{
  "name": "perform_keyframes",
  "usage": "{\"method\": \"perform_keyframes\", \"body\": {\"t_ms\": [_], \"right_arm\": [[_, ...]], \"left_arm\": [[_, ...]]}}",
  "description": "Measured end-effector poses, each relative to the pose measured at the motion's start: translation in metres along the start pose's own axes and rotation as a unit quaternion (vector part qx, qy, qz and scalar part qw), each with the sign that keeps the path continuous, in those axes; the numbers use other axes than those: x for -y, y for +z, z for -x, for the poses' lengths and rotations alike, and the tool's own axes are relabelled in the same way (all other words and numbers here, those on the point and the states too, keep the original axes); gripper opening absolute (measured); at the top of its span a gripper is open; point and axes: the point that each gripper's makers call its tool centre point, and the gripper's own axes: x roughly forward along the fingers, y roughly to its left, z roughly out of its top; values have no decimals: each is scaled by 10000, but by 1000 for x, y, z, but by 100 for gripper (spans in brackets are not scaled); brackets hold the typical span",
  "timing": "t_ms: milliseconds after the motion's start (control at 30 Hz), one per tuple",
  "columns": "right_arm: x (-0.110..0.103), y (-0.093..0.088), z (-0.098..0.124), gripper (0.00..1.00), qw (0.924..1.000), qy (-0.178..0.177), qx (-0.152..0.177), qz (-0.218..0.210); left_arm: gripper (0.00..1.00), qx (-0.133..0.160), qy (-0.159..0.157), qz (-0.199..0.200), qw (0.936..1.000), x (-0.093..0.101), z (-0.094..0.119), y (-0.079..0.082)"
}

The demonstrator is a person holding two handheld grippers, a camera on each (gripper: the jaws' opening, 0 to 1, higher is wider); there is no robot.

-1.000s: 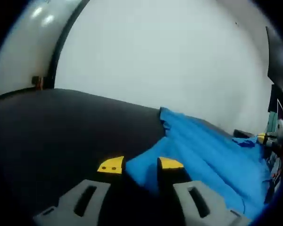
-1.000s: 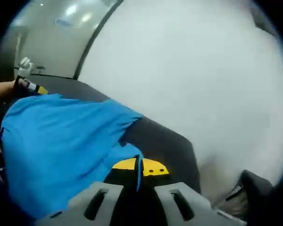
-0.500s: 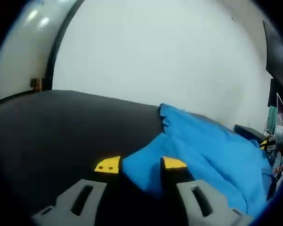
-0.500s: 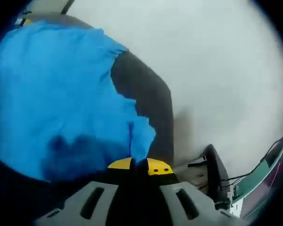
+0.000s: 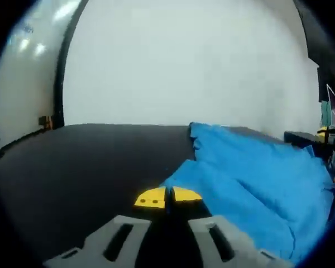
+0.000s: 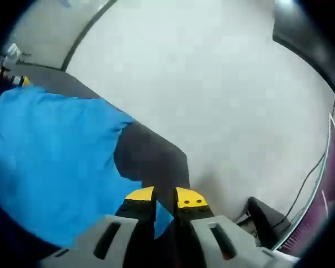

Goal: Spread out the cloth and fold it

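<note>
So there's a big white wall (image 5: 184,61) behind a dark table (image 5: 72,162), and the blue cloth (image 5: 257,178) lies rumpled across the right part of it in the left gripper view. The left gripper (image 5: 167,197) has its yellow-tipped jaws pressed together, pinching the cloth's near corner. In the right gripper view the cloth (image 6: 50,151) spreads over the left side, and the right gripper (image 6: 165,196) has jaws slightly parted at the cloth's near edge; can't tell if it's gripping.

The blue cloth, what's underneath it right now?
The blue cloth lies on a dark table, whose bare surface shows beside it. Anything beneath the cloth itself is covered and cannot be seen.
</note>
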Motion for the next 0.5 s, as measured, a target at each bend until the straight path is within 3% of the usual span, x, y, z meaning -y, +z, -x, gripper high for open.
{"method": "perform_keyframes", "body": {"t_ms": [100,233,367,433,500], "right_arm": [[0,-1,0,10,10000,17,43,8],[1,4,-1,10,9998,27,177,-59],[2,11,-2,10,9990,69,369,-244],[3,15,-2,10,9979,117,491,-402],[3,18,-3,10,9961,174,591,-628]], "left_arm": [[3,494,247,92,9984,-16,23,28],[3,636,370,311,9968,-33,48,38],[2,695,823,287,9938,-63,74,34],[2,607,784,633,9931,-70,81,24],[3,265,618,766,9948,-68,81,5]]}}
